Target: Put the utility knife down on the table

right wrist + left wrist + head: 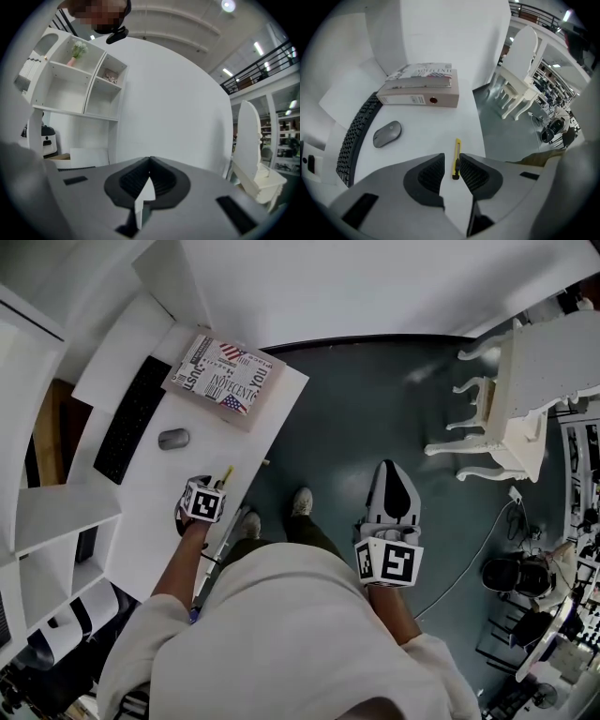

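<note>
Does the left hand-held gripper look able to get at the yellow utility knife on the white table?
Probably yes: the left hand-held gripper hangs open just above the yellow utility knife, with nothing lying between them.

So on the white table (431,124), the yellow utility knife (457,149) lies near the right edge. The grey oval mouse (387,133) is off to its left, and the black keyboard (354,136) further left still. The printed cardboard box file (419,89) sits behind all three. The white wooden chair (520,70) stands on the floor (499,129), right of the table.
</note>
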Demonstrator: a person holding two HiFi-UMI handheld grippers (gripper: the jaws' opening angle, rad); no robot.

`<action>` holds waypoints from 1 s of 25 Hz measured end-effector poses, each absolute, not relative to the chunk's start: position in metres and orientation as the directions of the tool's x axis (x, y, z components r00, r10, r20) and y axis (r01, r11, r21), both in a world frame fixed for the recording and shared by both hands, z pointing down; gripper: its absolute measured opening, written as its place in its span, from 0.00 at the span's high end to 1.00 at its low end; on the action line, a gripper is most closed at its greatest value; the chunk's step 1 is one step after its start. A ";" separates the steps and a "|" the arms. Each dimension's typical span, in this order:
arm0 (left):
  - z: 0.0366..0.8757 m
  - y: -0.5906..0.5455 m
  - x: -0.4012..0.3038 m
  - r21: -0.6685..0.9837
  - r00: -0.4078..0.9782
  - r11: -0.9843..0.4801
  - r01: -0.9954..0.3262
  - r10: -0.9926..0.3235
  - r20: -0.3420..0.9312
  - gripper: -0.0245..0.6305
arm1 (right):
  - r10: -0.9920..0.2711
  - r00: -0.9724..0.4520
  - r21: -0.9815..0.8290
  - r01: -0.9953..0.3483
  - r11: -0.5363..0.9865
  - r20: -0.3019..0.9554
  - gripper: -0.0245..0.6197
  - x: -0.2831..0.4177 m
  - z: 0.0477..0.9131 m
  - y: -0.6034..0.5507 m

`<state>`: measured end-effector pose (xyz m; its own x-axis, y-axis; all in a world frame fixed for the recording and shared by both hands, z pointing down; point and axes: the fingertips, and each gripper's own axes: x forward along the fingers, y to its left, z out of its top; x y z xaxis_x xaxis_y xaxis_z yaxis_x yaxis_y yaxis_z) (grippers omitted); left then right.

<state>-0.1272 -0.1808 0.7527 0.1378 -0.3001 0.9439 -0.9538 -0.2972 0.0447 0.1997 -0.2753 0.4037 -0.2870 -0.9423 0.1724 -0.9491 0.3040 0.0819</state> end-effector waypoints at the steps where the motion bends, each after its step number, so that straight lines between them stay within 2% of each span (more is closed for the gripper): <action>1: 0.745 -0.182 -0.131 0.036 0.135 -0.291 -0.956 -0.328 0.935 0.81 | -0.942 -0.293 0.084 -0.947 0.309 0.165 0.95 0.196 0.401 -0.273; 14: 0.625 -0.170 -0.184 -0.058 0.072 -0.168 -0.984 -0.674 0.736 0.86 | -0.920 -0.386 0.106 -0.914 0.392 0.076 0.96 0.136 0.364 -0.232; 25: 0.515 -0.143 -0.226 -0.072 -0.041 0.010 -0.997 -0.900 0.433 0.90 | -0.899 -0.438 0.127 -0.891 0.436 0.015 0.95 0.098 0.342 -0.211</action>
<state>-0.2257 -0.1427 0.5154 -0.0405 -0.9005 0.4330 -0.9973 0.0101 -0.0724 0.0979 -0.2113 0.3416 -0.4382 -0.8988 0.0153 -0.8908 0.4365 0.1267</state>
